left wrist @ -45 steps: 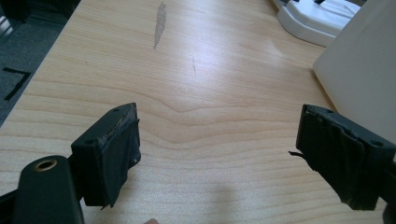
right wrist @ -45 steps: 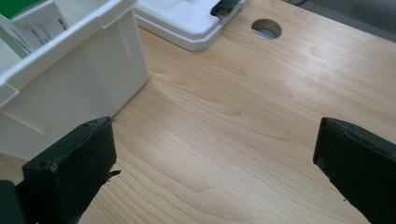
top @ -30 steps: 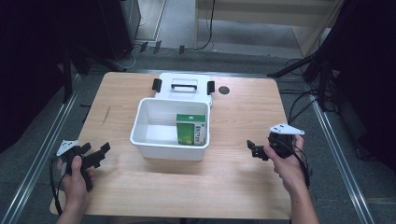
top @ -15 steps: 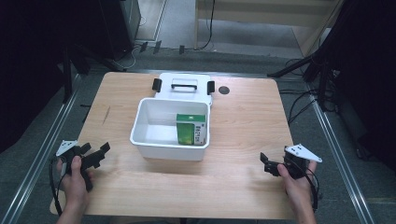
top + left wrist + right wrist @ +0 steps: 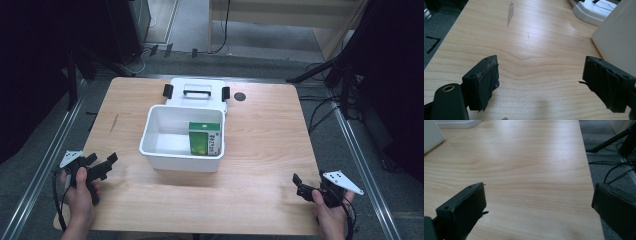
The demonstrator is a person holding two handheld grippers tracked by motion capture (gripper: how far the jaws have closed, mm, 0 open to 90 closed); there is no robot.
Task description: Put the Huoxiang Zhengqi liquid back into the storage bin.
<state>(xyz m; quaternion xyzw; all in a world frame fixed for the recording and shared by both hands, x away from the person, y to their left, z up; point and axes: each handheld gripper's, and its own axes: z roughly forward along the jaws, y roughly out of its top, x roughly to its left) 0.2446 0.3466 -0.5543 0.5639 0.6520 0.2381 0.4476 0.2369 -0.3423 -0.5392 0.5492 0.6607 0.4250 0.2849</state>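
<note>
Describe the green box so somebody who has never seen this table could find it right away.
Start at the wooden table and find the open white bin near its middle, just in front of the white lid with black latches. The green box lies inside that bin, against its right wall. It is the one coloured item among white plastic, green with a paler panel at its right end.

A green cardboard box [image 5: 205, 138] is sitting inside the white plastic tub [image 5: 150, 137] mid-bench, the white handled lid [image 5: 197, 91] lying right behind it; left tongs [image 5: 104, 167] and right tongs [image 5: 302, 187] are flanking at the wooden bench's [image 5: 265, 130] near corners.
</note>
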